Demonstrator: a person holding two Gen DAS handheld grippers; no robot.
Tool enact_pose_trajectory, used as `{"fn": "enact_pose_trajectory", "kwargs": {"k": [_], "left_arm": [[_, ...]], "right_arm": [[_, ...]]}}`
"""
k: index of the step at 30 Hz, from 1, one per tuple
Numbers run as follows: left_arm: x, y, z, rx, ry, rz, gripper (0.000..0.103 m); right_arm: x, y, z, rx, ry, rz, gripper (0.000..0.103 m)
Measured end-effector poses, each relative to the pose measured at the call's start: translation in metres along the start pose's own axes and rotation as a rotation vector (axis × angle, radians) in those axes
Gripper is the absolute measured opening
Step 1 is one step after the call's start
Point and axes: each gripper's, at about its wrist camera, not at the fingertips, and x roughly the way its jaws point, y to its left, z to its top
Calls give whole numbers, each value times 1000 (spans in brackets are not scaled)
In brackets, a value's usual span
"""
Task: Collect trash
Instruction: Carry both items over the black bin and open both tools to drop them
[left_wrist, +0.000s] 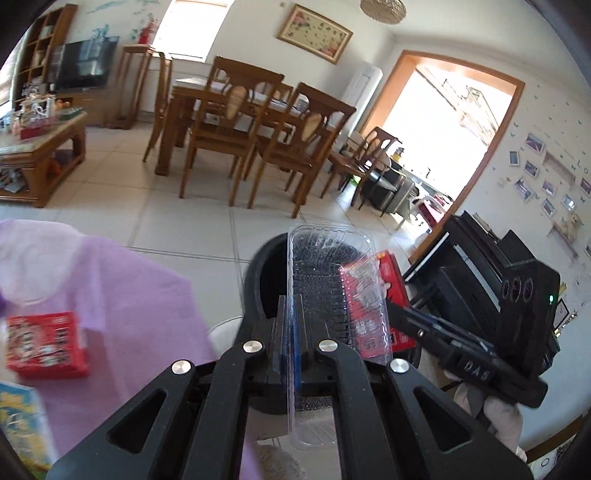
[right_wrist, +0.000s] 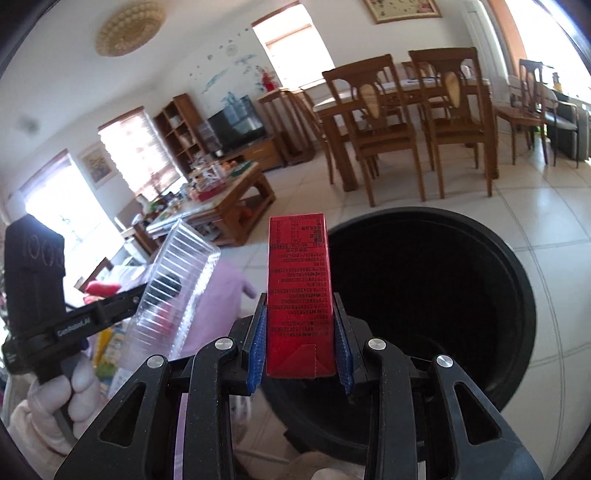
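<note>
My left gripper (left_wrist: 293, 310) is shut on the rim of a clear ribbed plastic tray (left_wrist: 325, 273), which stands on edge in front of a black round trash bin (left_wrist: 255, 273). My right gripper (right_wrist: 301, 325) is shut on a red carton (right_wrist: 299, 273) with black print, held upright just left of the bin's open mouth (right_wrist: 517, 266). The right wrist view has the left gripper (right_wrist: 127, 295) and its tray (right_wrist: 173, 288) at the left, gripped by a hand (right_wrist: 48, 417). In the left wrist view the right gripper (left_wrist: 397, 314) and the red carton (left_wrist: 397, 273) sit to the right.
A purple cloth (left_wrist: 129, 295) at the left carries a red printed box (left_wrist: 48, 343) and a blue and yellow carton (left_wrist: 18, 417). Beyond on the tiled floor stand a wooden dining table with chairs (left_wrist: 236, 122), a cluttered coffee table (left_wrist: 40, 147) and a black piano (left_wrist: 480, 258).
</note>
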Motion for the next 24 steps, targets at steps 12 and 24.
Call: {"fn": "enact_pose_trajectory", "kwargs": {"k": [12,24], "left_arm": [[91,-38,-13,56,176,69,3],[116,-40,-25,99,215,147,3]], "right_arm": [[9,-67,-37,5,22,-147,32],[27,-46,-36,7,41,-151,32]]}}
